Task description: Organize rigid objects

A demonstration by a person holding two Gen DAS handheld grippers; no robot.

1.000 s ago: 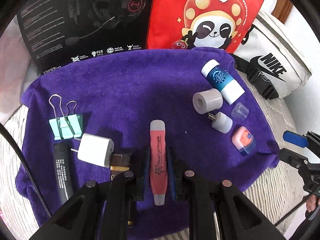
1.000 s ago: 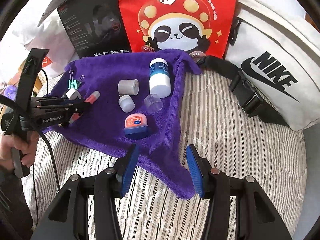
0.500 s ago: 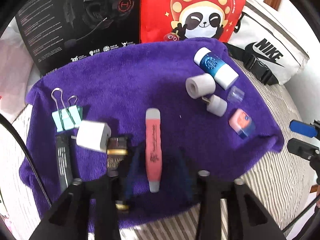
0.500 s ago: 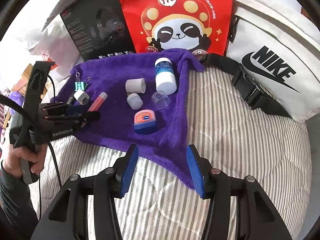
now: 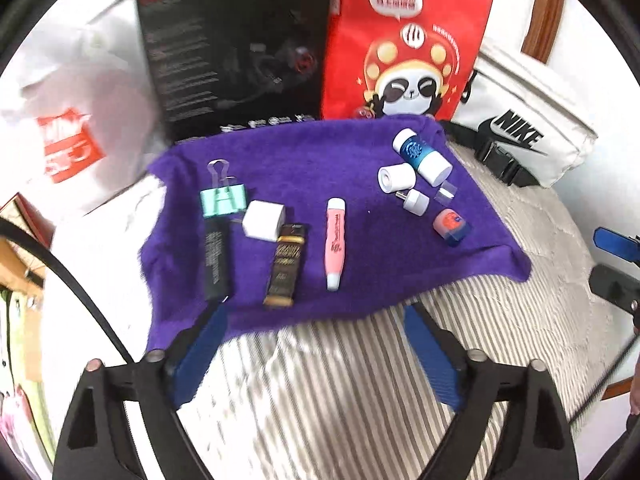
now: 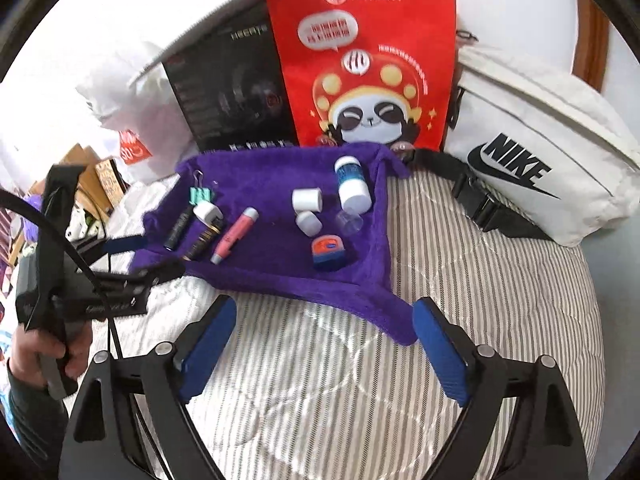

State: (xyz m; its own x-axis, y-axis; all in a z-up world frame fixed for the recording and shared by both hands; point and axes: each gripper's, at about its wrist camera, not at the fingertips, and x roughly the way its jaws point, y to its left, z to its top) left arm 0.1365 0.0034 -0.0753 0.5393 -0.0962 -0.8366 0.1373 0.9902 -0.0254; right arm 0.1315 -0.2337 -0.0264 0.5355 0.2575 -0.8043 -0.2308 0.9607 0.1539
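Left gripper [image 5: 316,356] hangs with jaws wide apart, nothing between them, low in the frame over the striped bed [image 5: 360,400] at the near edge of the purple towel [image 5: 320,160]. Right gripper [image 6: 320,344] is the same: jaws spread, empty, bottom centre, just short of the towel's drooping corner.

Out from the left jaws, a row lies across the towel's lower left: black tube [image 5: 216,256], dark gold-lettered stick [image 5: 285,266], pink pen [image 5: 335,243], roughly parallel. Above them, a white charger cube [image 5: 264,220] beside a teal binder clip [image 5: 222,200]. Upper right of the towel is a tighter bunch: blue-and-white bottle [image 5: 422,156], white roll [image 5: 396,178], small white cap [image 5: 416,202], clear cap [image 5: 447,192], and an orange-lidded blue tin [image 5: 452,227] a little apart.

Risks, as I judge them: the towel is loose on soft bedding, so a jaw dragging its edge could pull the whole cloth and scatter the row. The roll, bottle and pen lie on their sides and could roll if nudged. The clear cap is close to its neighbours; reaching in could knock them.

Containers: the red panda bag [image 6: 368,72] and white Nike bag [image 6: 552,152] stand behind the towel, contents hidden. The bottle appears capped; the tin's lid is on.
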